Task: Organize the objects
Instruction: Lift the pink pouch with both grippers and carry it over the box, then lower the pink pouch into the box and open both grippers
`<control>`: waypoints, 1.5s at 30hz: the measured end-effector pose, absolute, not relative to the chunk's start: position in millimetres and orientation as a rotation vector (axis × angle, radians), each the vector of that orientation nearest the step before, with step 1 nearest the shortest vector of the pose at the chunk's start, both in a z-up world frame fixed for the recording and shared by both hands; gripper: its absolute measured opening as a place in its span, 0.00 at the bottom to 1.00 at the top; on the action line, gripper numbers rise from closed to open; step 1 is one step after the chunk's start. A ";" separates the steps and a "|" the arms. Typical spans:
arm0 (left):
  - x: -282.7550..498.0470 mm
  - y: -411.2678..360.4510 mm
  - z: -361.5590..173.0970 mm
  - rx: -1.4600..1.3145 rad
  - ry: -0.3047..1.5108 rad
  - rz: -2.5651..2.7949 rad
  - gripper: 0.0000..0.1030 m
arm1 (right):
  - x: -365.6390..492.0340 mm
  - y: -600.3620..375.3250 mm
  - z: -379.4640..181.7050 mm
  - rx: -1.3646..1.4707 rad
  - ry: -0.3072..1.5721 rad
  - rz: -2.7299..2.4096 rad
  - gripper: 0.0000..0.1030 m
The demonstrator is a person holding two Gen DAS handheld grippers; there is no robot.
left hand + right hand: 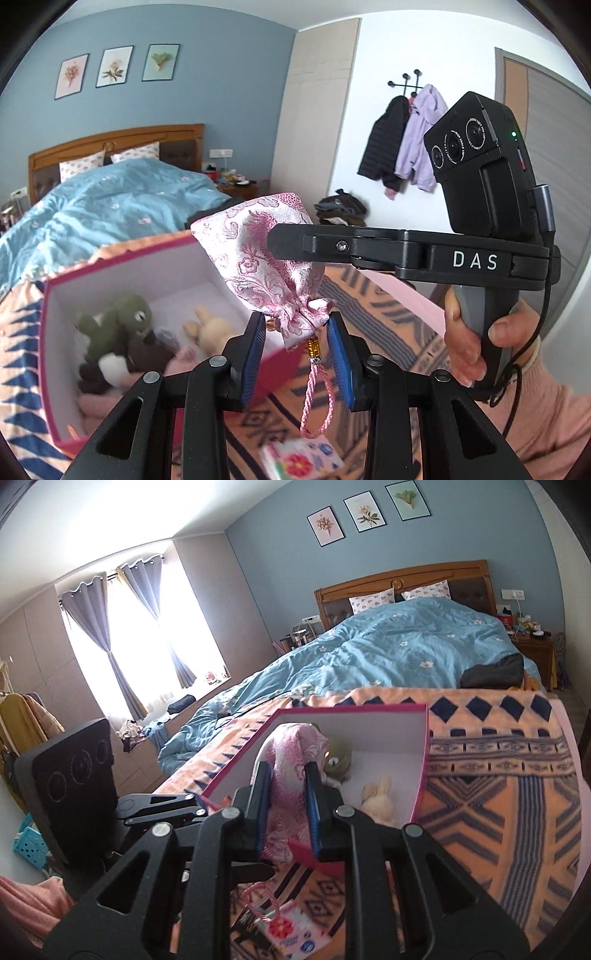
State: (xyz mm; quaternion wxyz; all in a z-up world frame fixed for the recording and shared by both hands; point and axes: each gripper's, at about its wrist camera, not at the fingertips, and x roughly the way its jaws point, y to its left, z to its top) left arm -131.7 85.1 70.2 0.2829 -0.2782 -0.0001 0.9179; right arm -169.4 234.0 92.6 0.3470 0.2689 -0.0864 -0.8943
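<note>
Left gripper point(297, 354) and right gripper point(288, 808) both pinching pink pouch point(258, 251) — above box point(122, 258); airborne.

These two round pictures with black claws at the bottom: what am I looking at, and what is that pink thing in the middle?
There is no robot here. A person holds a hand-held gripper in each hand, and each gripper carries a wide-angle camera looking forward along its two fingers, hence the round, bent pictures.

The left camera's picture shows the left gripper pinching the tied neck of a pink brocade pouch, its cord hanging below. The right gripper reaches in from the side, held by the person's hand, and grips the pouch's body.

The right camera's picture shows the same pouch between its own blue-padded fingers.

Below lies a patterned blanket on a bed, with an open pink box holding a green plush toy and a cream plush rabbit.
</note>
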 end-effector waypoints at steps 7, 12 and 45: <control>-167.9 83.8 72.1 -0.774 0.005 2.505 0.33 | -204.5 226.8 95.3 0.701 -0.209 -2.350 0.19; -191.8 80.8 67.3 -0.806 0.004 2.521 0.33 | -228.2 222.8 93.7 0.720 -0.192 -2.363 0.19; -205.7 70.8 34.5 -0.907 -0.046 2.553 0.49 | -250.5 231.3 37.8 0.925 -0.172 -2.392 0.21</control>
